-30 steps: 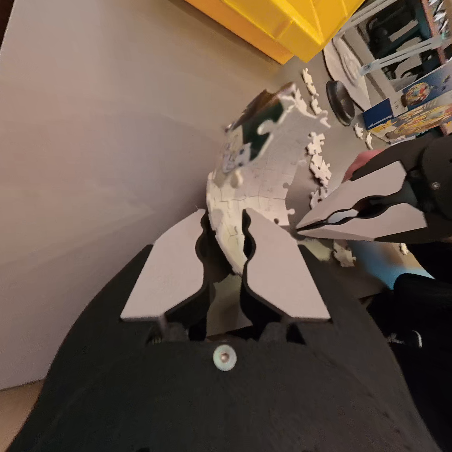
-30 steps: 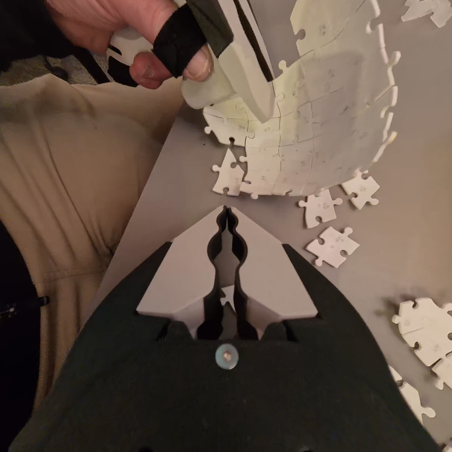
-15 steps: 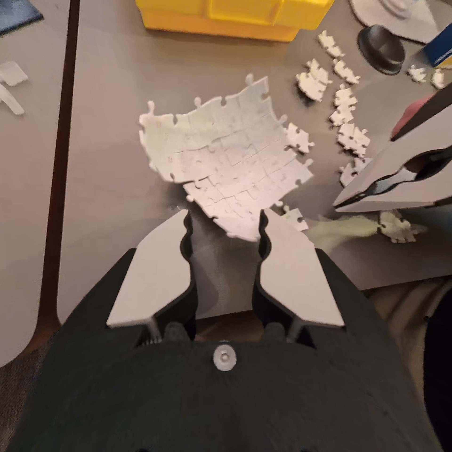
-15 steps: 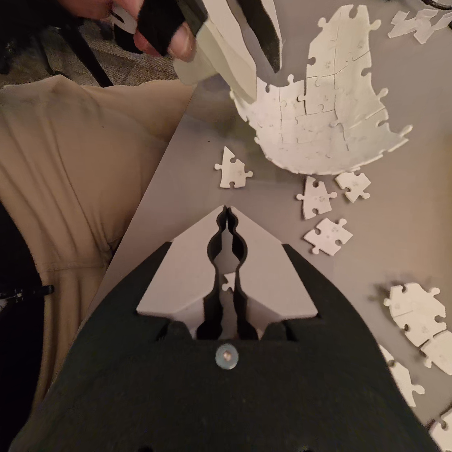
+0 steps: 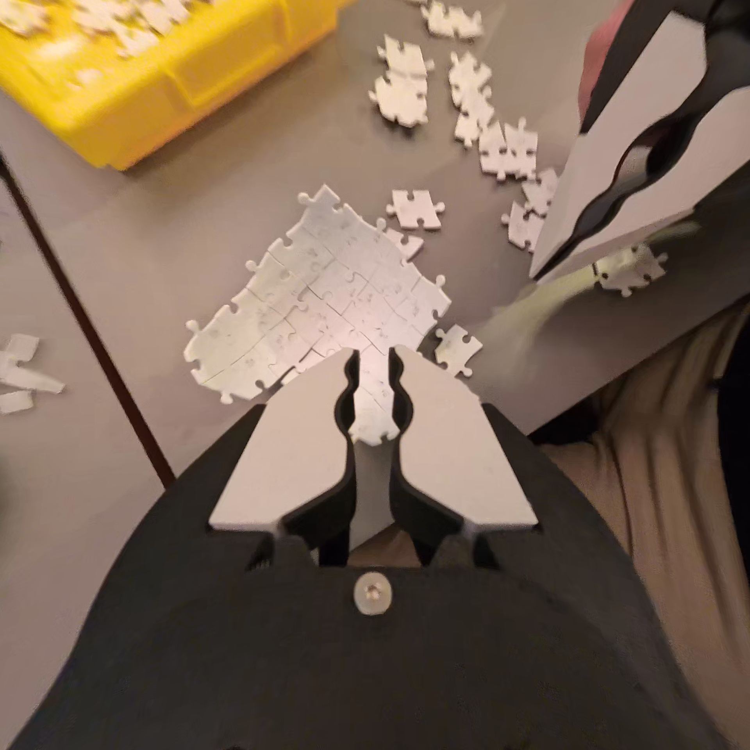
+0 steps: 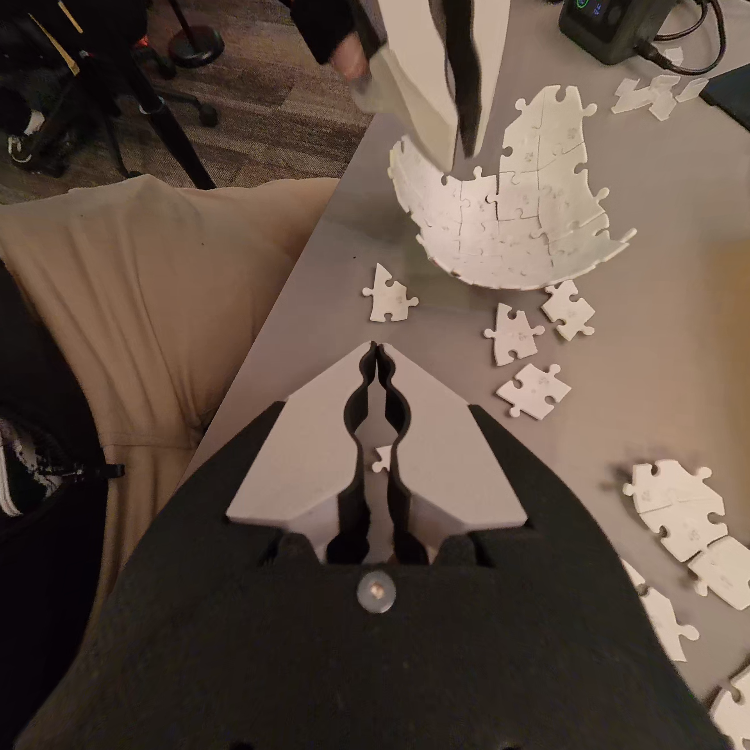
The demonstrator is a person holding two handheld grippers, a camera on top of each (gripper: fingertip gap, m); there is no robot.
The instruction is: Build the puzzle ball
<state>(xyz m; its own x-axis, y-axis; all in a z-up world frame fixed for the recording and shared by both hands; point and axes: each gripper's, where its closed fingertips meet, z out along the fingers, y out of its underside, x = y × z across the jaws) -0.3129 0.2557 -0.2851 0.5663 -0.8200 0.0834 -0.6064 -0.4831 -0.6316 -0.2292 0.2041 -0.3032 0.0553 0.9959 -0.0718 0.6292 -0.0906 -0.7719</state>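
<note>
The partly built puzzle ball is a white curved shell (image 5: 324, 292) of joined pieces, lying hollow side up on the grey table (image 5: 243, 182). My left gripper (image 5: 374, 353) has its jaws narrowed on a tongue of the shell's near rim. In the right wrist view the left gripper (image 6: 462, 158) comes down onto the rim of the shell (image 6: 507, 227). My right gripper (image 6: 375, 345) is shut and empty, above the table's front edge and short of the shell. It also shows at the right of the left wrist view (image 5: 535, 272).
Loose white pieces (image 6: 389, 298) (image 6: 511, 335) (image 6: 531, 391) lie between my right gripper and the shell. Joined strips (image 6: 682, 511) lie to the right. A yellow bin (image 5: 142, 81) of pieces stands at the back left. A black device with cables (image 6: 600, 24) sits far back. A person's tan trousers (image 6: 142, 284) border the table edge. From my left tips it is roughly 6 cm to the white curved shell (image 5: 324, 292); from my right, 12 cm.
The left gripper held the shell up a second ago, then opened wide with the shell on the table, and has now narrowed on its near rim. The right gripper stayed shut.
</note>
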